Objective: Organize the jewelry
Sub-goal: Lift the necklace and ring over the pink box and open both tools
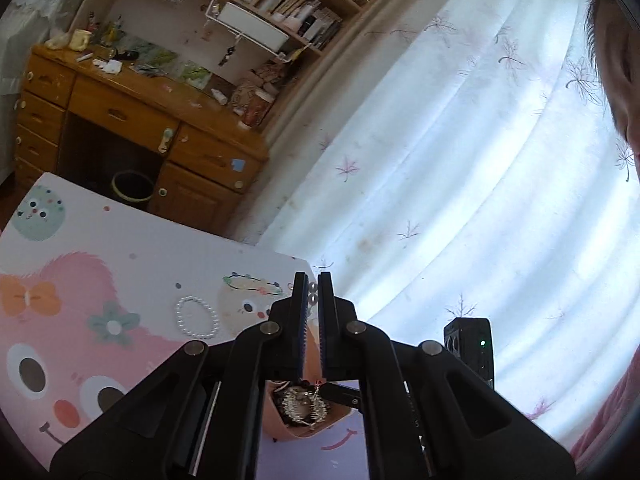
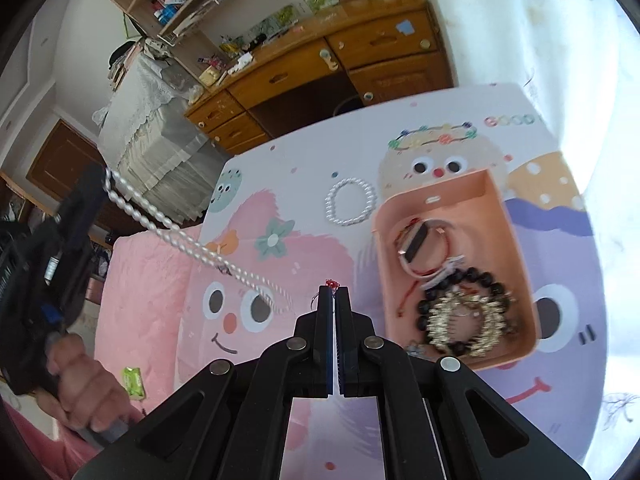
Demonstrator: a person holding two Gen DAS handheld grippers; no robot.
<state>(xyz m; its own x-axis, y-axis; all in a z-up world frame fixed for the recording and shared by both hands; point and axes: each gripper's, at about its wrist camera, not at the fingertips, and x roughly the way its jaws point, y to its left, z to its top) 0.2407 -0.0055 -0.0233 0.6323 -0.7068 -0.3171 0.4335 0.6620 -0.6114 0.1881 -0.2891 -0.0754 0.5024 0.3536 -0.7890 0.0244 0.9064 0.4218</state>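
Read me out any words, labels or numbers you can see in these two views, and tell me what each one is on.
"GOOD": coloured round letters printed on the cartoon-patterned table mat, near its far edge; anything after those letters is washed out by glare.
Spines of the books on the wooden desk shelves: too small and blurred to read.
Small green packet on the pink bedding: print too blurred to read.
Nothing else legible.

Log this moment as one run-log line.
left gripper: shut on pearl necklace | right gripper: shut on red string | tray: partly filled
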